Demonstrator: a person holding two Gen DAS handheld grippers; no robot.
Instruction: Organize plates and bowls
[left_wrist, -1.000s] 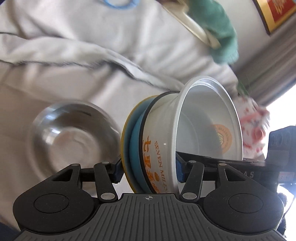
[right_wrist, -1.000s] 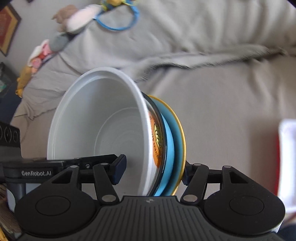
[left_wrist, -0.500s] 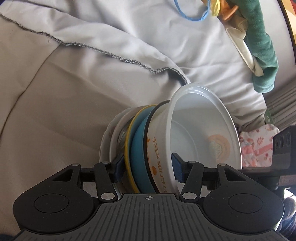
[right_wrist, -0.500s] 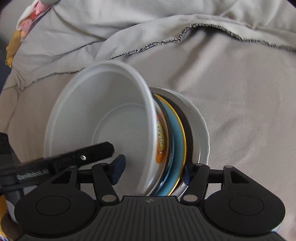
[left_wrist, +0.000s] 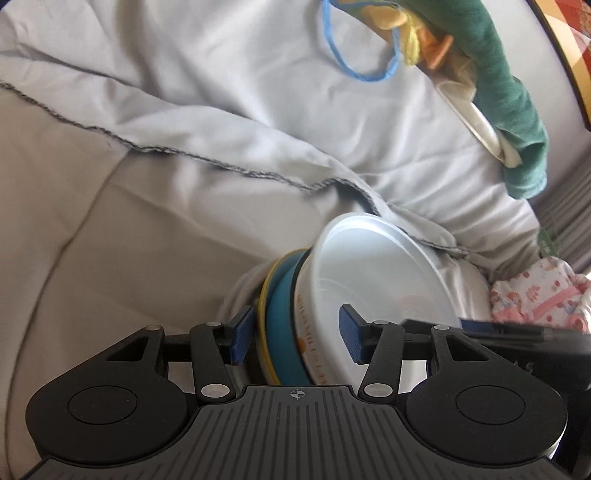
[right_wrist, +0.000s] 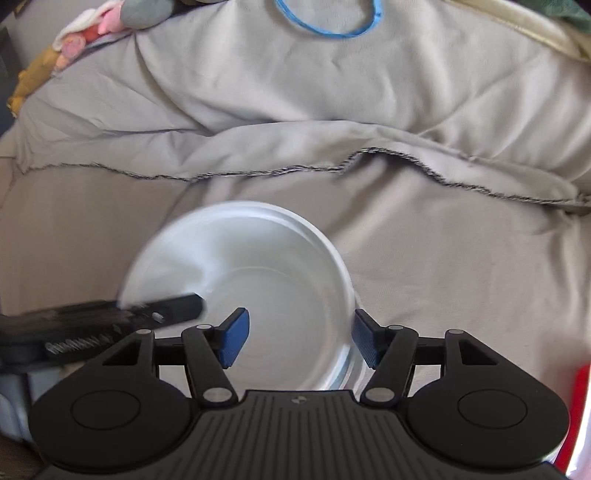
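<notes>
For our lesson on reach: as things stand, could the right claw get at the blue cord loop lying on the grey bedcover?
Probably yes. The blue cord loop lies in the open on the grey bedcover, nothing across it. But the right claw straddles the white plastic bowl's rim, so it must lift clear first.

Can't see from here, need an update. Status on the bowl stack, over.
Left gripper closing, bowl-and-plate stack between its jaws, contact unclear. Right gripper open astride the white bowl rim. Only bedsheet around; nothing blocking.
</notes>
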